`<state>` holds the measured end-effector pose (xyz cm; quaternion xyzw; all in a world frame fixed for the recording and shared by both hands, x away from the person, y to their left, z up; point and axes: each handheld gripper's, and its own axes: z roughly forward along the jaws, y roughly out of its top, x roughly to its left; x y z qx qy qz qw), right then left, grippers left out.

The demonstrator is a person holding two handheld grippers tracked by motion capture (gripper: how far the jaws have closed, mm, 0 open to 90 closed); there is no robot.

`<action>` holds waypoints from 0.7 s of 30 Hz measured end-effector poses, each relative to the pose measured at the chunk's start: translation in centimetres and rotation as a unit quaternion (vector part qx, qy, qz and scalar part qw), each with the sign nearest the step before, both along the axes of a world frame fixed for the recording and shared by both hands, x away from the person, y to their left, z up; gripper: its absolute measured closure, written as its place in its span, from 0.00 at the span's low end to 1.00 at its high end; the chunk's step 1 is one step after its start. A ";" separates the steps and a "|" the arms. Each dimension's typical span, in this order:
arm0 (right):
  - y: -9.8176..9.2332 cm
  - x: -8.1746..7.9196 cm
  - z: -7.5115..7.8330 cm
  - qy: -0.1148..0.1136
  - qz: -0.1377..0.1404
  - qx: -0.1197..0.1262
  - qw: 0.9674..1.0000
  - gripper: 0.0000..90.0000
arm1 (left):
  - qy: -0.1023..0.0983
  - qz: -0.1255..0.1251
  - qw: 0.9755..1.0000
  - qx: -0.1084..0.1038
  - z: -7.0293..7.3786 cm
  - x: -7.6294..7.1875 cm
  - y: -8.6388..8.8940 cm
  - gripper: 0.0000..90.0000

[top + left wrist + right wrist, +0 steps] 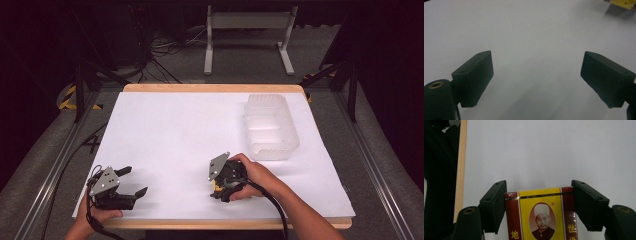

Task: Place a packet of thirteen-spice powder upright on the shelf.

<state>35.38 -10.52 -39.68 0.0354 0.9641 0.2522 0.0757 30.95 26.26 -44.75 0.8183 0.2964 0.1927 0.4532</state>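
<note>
Counted from left to right: two grippers, one box, one plastic container, all on one white-covered table point(165, 125) with a wooden edge.

At far left, near the table's front edge: left gripper point(134, 181), held in one hand, jaws spread wide, pointing right across the sheet. Nothing between them; in the left gripper view, bare white surface in the gap point(536, 72), both black jaws well apart. At the top right corner of that view, a sliver of yellow, part of the box point(621, 3).

Toward the middle right, also near the front: right gripper point(218, 189), tipped down toward the person's side, wrapped by the hand point(257, 177), grey three-cornered plate on top. Closed on the box point(541, 215); in the right gripper view both pads pressed against its two long sides, one on each. From above, just a bit of yellow peeking out under the gripper point(216, 187).

Look of the box: small, flat, rectangular, glossy wrap; yellow central panel, dark red bands down both edges, a thin gold line across near the top, an oval portrait in the centre, yellow characters on the red bands. Lying flat on the white sheet.

Farther right and further back, well apart from the box: translucent plastic container point(272, 125), ribbed walls, open top, inside seemingly empty.
</note>
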 end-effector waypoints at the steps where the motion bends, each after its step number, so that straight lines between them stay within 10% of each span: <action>1: -0.3 0.0 0.2 -0.003 -0.003 0.008 1.000 0.35 | 0.001 0.000 1.000 0.000 0.0 0.0 0.0 0.13; 14: -3.7 0.1 4.0 -0.046 -0.075 0.118 0.989 0.36 | 0.002 0.002 1.000 -0.003 0.0 0.0 0.0 0.13; 21: -3.7 1.0 5.5 -0.076 -0.118 0.162 0.977 0.37 | 0.004 -0.001 1.000 -0.006 0.0 0.0 0.0 0.13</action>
